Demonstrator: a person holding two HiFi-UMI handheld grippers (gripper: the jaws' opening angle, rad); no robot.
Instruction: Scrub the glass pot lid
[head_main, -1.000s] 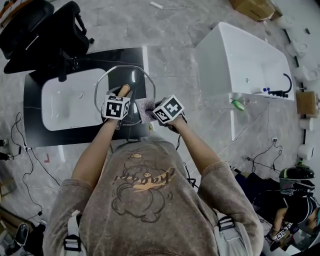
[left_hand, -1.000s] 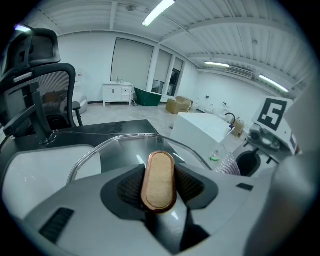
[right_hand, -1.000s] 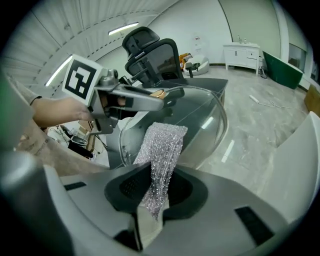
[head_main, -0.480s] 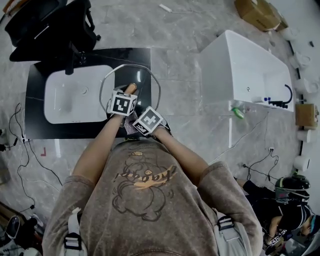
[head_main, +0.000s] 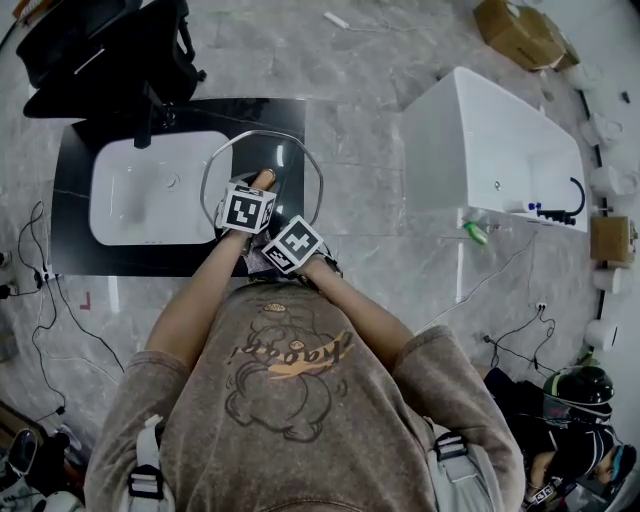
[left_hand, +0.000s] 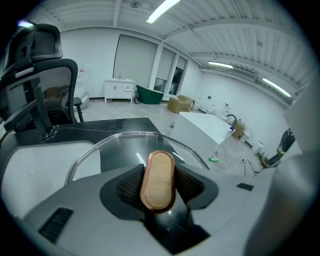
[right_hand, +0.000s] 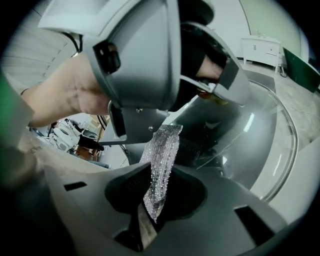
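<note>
The glass pot lid (head_main: 292, 165) is held tilted over the black counter, and its metal rim (left_hand: 125, 136) arcs ahead in the left gripper view. My left gripper (left_hand: 159, 189) is shut on the lid's oval wooden knob (left_hand: 158, 179), which also shows in the head view as the knob (head_main: 262, 180). My right gripper (right_hand: 157, 192) is shut on a silvery scrubbing cloth (right_hand: 162, 160) that sticks up between its jaws. It sits just below and right of the left gripper (head_main: 248, 208), at the lid's near edge. The right gripper view shows the lid's glass (right_hand: 250, 140) close ahead; I cannot tell whether the cloth touches it.
A white sink basin (head_main: 140, 195) is set in the black counter (head_main: 75, 250), left of the lid. A black office chair (head_main: 110, 50) stands behind it. A white bathtub (head_main: 500, 140) is to the right, with a green bottle (head_main: 475, 233) and cables on the floor.
My right gripper with the cloth has moved left, from beside the lid's right edge to just under the left gripper. The left gripper still holds the knob in place.
</note>
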